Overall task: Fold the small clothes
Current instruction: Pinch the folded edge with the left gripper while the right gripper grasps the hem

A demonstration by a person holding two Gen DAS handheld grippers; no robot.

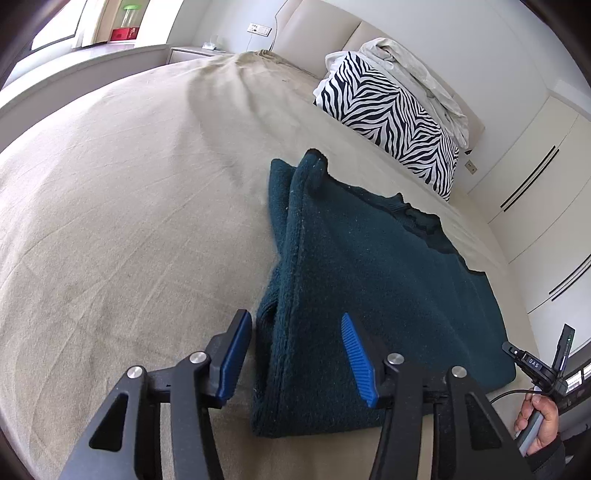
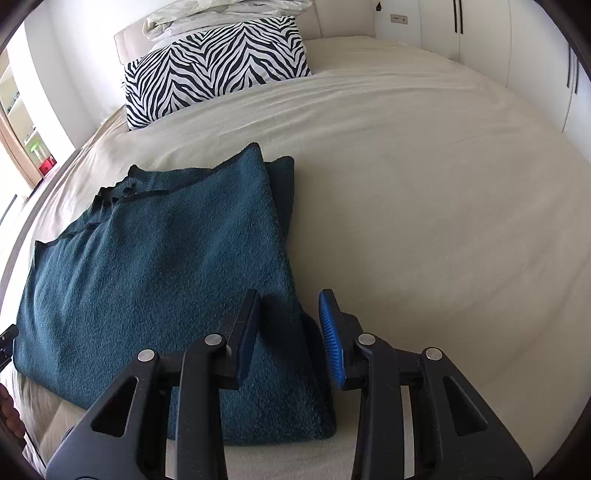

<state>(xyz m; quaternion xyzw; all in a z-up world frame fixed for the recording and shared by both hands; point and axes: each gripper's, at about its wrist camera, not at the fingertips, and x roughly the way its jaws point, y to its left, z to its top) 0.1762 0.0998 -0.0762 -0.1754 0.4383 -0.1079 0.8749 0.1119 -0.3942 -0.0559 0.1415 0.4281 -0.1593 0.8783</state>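
A dark teal fleece garment (image 1: pixel 376 280) lies folded in a long rectangle on the beige bed sheet (image 1: pixel 122 221). My left gripper (image 1: pixel 293 315) is open and straddles the garment's near left folded edge: one blue pad is over the sheet, the other over the fabric. In the right wrist view the same garment (image 2: pixel 159 280) fills the left half. My right gripper (image 2: pixel 290 293) straddles its near right edge with its jaws narrowly apart, the fabric between them and a slim gap at the outer pad. A hand (image 1: pixel 539 417) holding the right gripper's handle shows at the lower right of the left wrist view.
A zebra-print pillow (image 1: pixel 388 114) with crumpled white bedding (image 1: pixel 413 70) on top leans against the padded headboard beyond the garment. White wardrobe doors (image 2: pixel 480 26) stand at the bed's right side. A windowsill (image 1: pixel 110 48) with a red box runs along the left.
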